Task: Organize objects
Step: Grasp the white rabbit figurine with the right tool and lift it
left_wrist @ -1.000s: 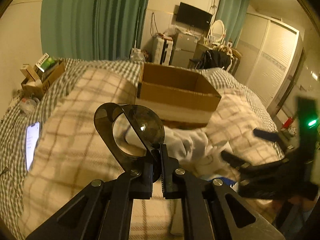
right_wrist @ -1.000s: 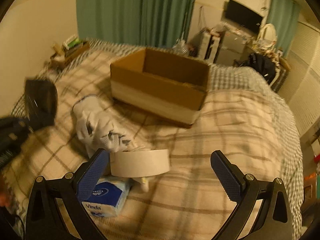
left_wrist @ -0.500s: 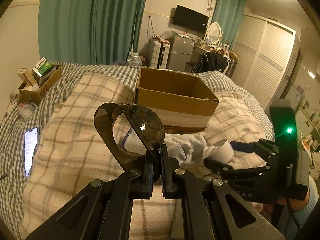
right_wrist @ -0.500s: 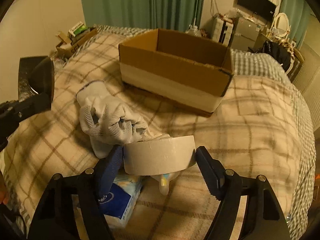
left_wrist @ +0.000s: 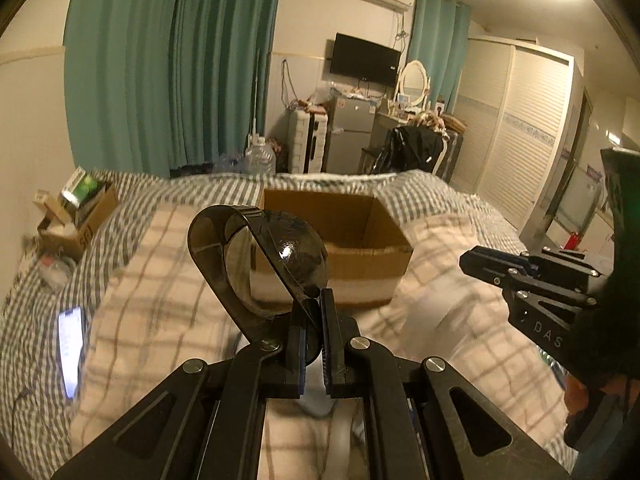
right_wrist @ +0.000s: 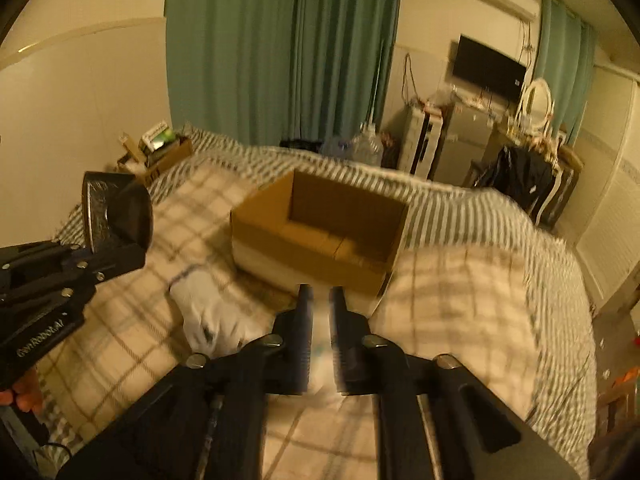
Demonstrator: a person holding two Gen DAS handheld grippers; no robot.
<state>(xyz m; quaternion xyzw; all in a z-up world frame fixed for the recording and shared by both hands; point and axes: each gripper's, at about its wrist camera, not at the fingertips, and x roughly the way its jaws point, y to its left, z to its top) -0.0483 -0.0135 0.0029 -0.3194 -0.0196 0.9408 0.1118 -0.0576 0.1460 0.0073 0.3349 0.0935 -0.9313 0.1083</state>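
Observation:
My left gripper [left_wrist: 315,312] is shut on a dark smoky plastic scoop [left_wrist: 260,264] and holds it up above the bed; it also shows at the left of the right wrist view [right_wrist: 116,212]. An open cardboard box [left_wrist: 352,248] stands on the checked blanket behind it, also seen in the right wrist view [right_wrist: 320,232]. My right gripper [right_wrist: 320,312] has its jaws close together, with something pale and blurred between them; the tape roll itself is not clearly visible. A white glove [right_wrist: 208,316] lies on the blanket left of it.
A lit phone [left_wrist: 70,344] lies on the bed at the left. A small carton of items [left_wrist: 76,212] sits by the wall. Curtains, a fridge, a chair and a wardrobe stand beyond the bed.
My right gripper's jaws closed from wide open around the tape roll to nearly together. Both grippers rose and the views tilted up towards the box.

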